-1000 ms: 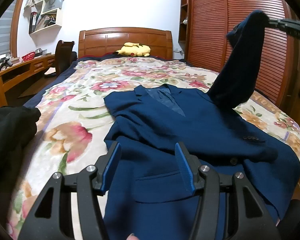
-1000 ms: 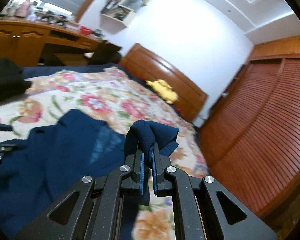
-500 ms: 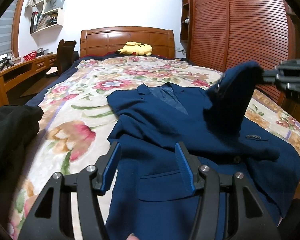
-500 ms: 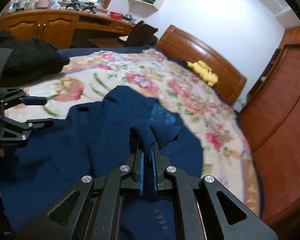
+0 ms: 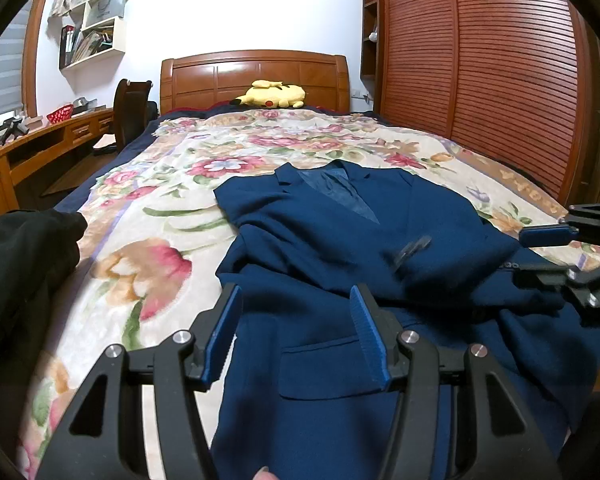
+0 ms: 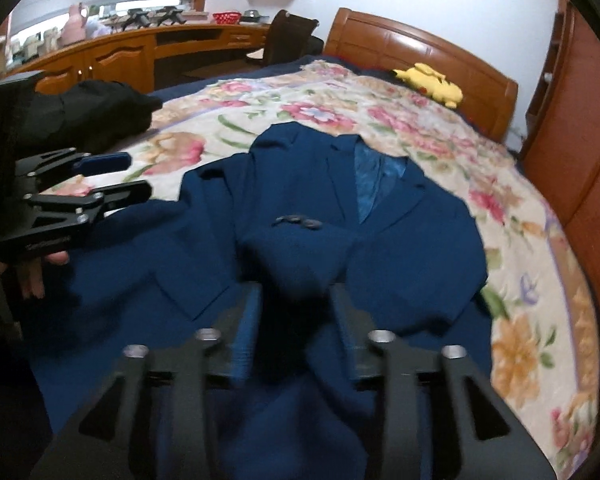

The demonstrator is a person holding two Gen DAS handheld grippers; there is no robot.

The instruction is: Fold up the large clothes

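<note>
A navy blue suit jacket (image 5: 340, 264) lies face up on the floral bedspread (image 5: 172, 184), collar toward the headboard. Its right sleeve (image 6: 296, 256) now lies folded across the chest, cuff buttons showing. My left gripper (image 5: 296, 336) is open and empty, hovering over the jacket's lower left front near a pocket. My right gripper (image 6: 296, 328) is open, its fingers either side of the sleeve's end, no longer clamping it. It also shows in the left wrist view (image 5: 540, 252) at the right edge. The left gripper shows in the right wrist view (image 6: 108, 176).
A black garment (image 5: 24, 256) is heaped on the bed's left side. A yellow plush toy (image 5: 272, 94) lies by the wooden headboard (image 5: 252, 76). A wooden wardrobe (image 5: 480, 52) runs along the right; a desk (image 6: 112, 52) and chair (image 5: 132, 108) stand on the left.
My right gripper carried the lifted sleeve down across the jacket's chest, then opened and let it go. The left gripper stayed open and nearly still.
</note>
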